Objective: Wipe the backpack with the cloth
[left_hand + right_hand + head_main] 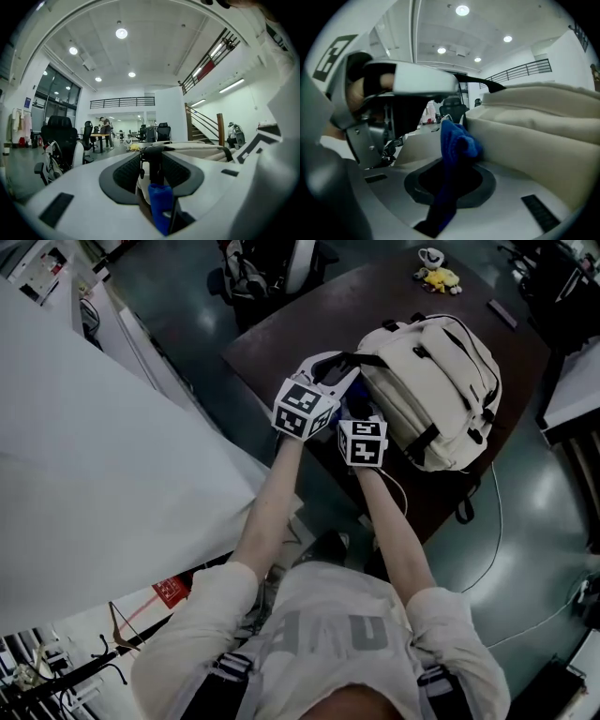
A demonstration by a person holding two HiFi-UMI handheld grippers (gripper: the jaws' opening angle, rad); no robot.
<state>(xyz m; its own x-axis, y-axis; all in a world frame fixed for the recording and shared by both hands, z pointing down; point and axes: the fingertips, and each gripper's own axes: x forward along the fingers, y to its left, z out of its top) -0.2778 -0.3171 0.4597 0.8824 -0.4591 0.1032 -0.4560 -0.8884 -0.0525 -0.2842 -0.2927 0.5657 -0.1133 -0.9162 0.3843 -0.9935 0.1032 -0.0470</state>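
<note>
On the dark brown table, the left gripper has its fingers clenched on the cream fabric backpack's black handle. The right gripper's fingers pinch the blue cloth. A loose pinch could drop it mid-wipe.

Backpack cropped in right gripper view

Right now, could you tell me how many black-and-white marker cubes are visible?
2: one cube on the left gripper at the cream fabric backpack's handle; the other on the right gripper.
</note>
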